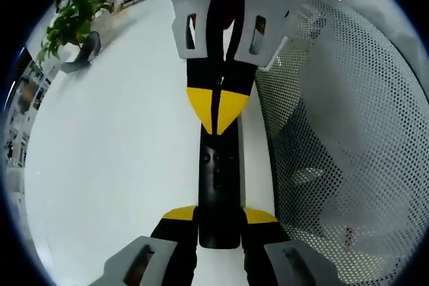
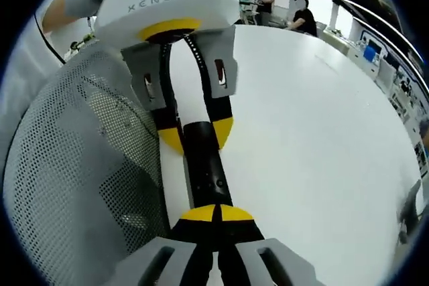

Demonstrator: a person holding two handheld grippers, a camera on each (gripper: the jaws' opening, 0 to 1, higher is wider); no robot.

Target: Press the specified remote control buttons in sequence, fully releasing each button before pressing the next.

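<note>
1. While I hold both tools over the white table (image 1: 107, 165), the black remote control (image 1: 218, 192) lies lengthwise between them, its long body running from one gripper toward the other.
2. My left gripper (image 1: 219, 222) has its yellow-tipped jaws standing on either side of the remote's near end, set about as wide as the body and close against its flanks; I take that as a hold on the remote. From the right gripper view the same gripper (image 2: 196, 133) comes down from the top, its tips flanking the far end of the remote control (image 2: 206, 169).
3. My right gripper (image 2: 216, 213) has its jaws brought together, the two yellow tips meeting with only a thin seam between them, and nothing sits between them. From the left gripper view that closed tip (image 1: 218, 108) points down onto the remote's upper face, right at its far end; I cannot tell whether it is actually touching a button.
4. Small buttons show on the remote's face just below that tip, too small for me to read.
5. A white perforated mesh panel (image 1: 348, 138) stands just beside the remote on one side.
6. A potted plant (image 1: 70, 21) sits at the far edge of the table, well apart from the work.
7. People (image 2: 303, 15) sit beyond the table's far end.
</note>
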